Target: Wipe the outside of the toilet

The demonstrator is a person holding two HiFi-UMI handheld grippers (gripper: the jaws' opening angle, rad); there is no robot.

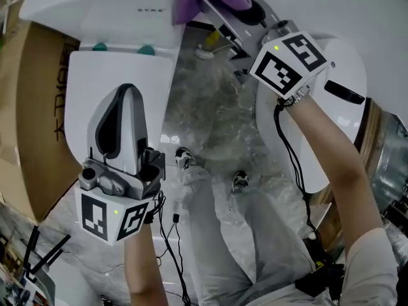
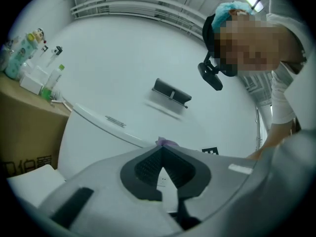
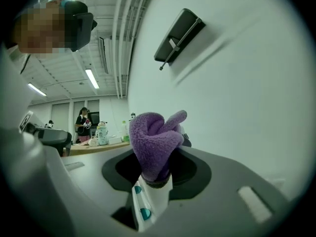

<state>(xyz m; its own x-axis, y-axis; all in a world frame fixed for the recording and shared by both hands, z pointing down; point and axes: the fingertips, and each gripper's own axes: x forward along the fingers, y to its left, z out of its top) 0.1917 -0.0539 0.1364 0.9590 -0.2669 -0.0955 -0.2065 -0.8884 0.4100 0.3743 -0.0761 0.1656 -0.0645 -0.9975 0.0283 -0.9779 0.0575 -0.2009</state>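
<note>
Toilet (image 1: 83, 101) below me at left, my left gripper (image 1: 127, 89) hovering over its closed lid with jaws pressed together on nothing, while my right gripper (image 1: 220, 11) pinches a purple cloth (image 1: 191, 2) by the tank (image 1: 95, 11).

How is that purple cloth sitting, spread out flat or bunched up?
Bunched up: the purple cloth stands in rounded folds, pinched at its base between the jaws of the right gripper.
</note>
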